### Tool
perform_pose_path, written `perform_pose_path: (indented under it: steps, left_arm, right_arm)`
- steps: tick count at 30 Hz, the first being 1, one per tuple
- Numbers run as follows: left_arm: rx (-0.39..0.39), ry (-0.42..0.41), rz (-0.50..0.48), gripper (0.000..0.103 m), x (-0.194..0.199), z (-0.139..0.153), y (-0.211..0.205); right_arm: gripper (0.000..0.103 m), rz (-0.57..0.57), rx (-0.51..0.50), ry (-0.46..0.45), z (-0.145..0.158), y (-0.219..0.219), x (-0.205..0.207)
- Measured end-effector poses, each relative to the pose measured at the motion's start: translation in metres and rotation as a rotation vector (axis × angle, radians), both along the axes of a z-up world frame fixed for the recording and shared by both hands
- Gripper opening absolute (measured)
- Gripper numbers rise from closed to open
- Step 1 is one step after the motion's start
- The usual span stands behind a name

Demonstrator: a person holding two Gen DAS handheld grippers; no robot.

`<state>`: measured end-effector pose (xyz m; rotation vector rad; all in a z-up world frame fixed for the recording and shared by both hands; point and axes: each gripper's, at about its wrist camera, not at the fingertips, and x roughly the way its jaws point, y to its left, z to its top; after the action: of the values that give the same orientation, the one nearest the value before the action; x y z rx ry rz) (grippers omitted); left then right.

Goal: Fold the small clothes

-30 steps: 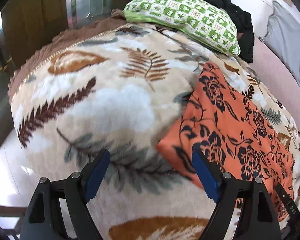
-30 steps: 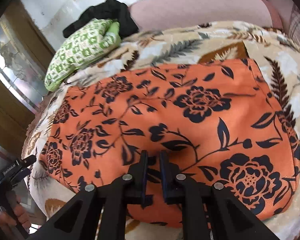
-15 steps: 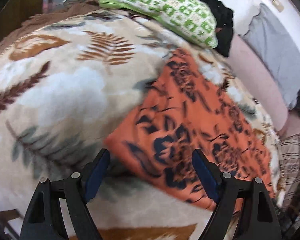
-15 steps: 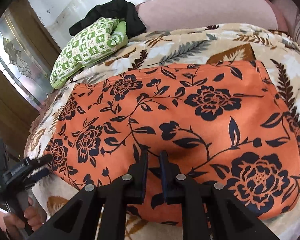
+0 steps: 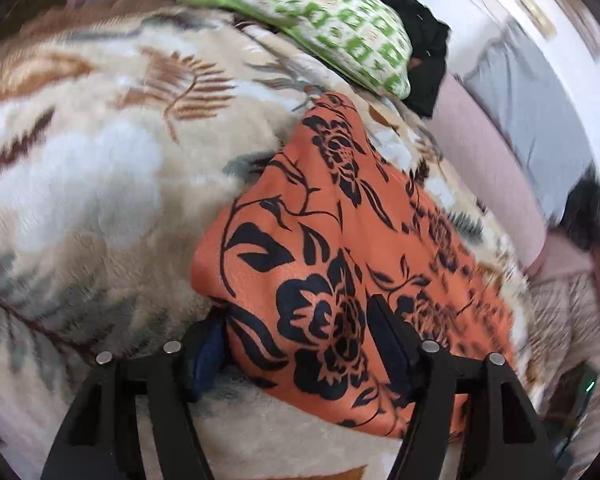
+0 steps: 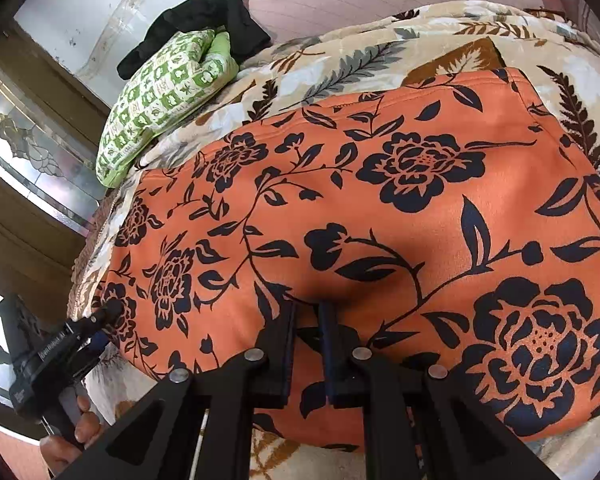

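An orange cloth with black flowers [image 5: 320, 240] [image 6: 380, 200] lies spread flat on a leaf-patterned blanket [image 5: 100, 180]. My left gripper [image 5: 296, 312] straddles the cloth's near left corner; its jaws are closing with the corner between them, one blue pad at the edge and the other on top. In the right wrist view the left gripper [image 6: 108, 312] sits at that same corner, with a person's hand [image 6: 72, 440] on its handle. My right gripper [image 6: 309, 307] is shut on the cloth's near edge, where the fabric puckers at the tips.
A green-and-white pillow [image 5: 320, 12] [image 6: 164, 88] and a black garment [image 5: 424, 48] [image 6: 208, 16] lie at the far end of the blanket. A pink padded back [image 5: 488, 168] and a grey cloth [image 5: 540, 112] run along the wall side. Glass-panelled wooden doors [image 6: 32, 148] stand at left.
My left gripper swung right and down from the bare blanket onto the cloth's corner, and its jaws narrowed around it. The right gripper held its place on the near edge.
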<state>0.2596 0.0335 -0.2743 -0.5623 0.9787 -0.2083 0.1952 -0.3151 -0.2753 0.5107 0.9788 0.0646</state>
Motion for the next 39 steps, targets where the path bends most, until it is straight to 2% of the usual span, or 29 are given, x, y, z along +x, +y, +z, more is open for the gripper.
perform_pose_path:
  steps: [2,4,5,6,7,9,11,13,16,18,21,22,28,34,39]
  left_arm:
    - [-0.012,-0.012,-0.008,0.069,0.001,0.000,-0.001]
    - [0.015,-0.033,-0.024,0.067,0.001,0.004,-0.007]
    - [0.032,-0.050,-0.030,0.061,0.000,0.006,-0.011]
    - [0.052,-0.056,-0.038,0.045,0.000,0.008,-0.014]
    - [0.075,-0.061,-0.048,0.041,0.000,0.010,-0.017]
    - [0.087,-0.074,-0.051,0.041,-0.001,0.012,-0.021]
    - [0.091,-0.067,-0.050,0.044,0.001,0.011,-0.024]
    - [0.074,-0.035,-0.043,0.073,0.004,0.006,-0.025]
    - [0.051,-0.010,-0.041,0.074,0.006,0.000,-0.028]
    - [0.070,-0.018,-0.042,0.073,0.006,0.002,-0.032]
    - [0.125,-0.028,-0.041,0.035,0.007,0.004,-0.039]
    - [0.160,-0.031,-0.048,0.035,0.008,0.005,-0.043]
    - [0.221,-0.105,-0.066,0.026,0.003,0.017,-0.055]
    - [0.275,-0.205,-0.105,0.024,-0.008,0.041,-0.077]
    - [0.335,-0.299,-0.174,0.022,-0.023,0.066,-0.110]
  right_arm:
    - [0.014,0.005,-0.019,-0.005,0.001,0.002,-0.001]
    - [0.014,0.012,-0.042,-0.011,0.002,0.004,0.000]
    - [0.014,0.014,-0.051,-0.014,0.002,0.005,0.000]
    - [0.014,0.017,-0.060,-0.018,0.003,0.006,-0.001]
    - [0.014,0.019,-0.067,-0.028,0.005,0.008,-0.001]
    - [0.014,0.022,-0.072,-0.063,0.012,0.010,-0.004]
    - [0.014,0.029,-0.070,-0.127,0.023,0.014,-0.008]
    - [0.014,0.051,-0.083,-0.185,0.033,0.020,-0.012]
    - [0.014,0.092,-0.076,-0.137,0.026,0.030,-0.005]
    - [0.015,0.127,-0.079,-0.019,0.005,0.036,0.005]
    - [0.014,0.122,-0.073,-0.036,0.007,0.035,0.003]
    - [0.014,0.125,-0.072,-0.044,0.010,0.034,0.002]
    - [0.014,0.022,-0.051,-0.100,0.025,0.000,-0.015]
    - [0.014,-0.137,0.028,-0.134,0.035,-0.057,-0.031]
    - [0.014,-0.297,0.064,-0.168,0.044,-0.116,-0.052]
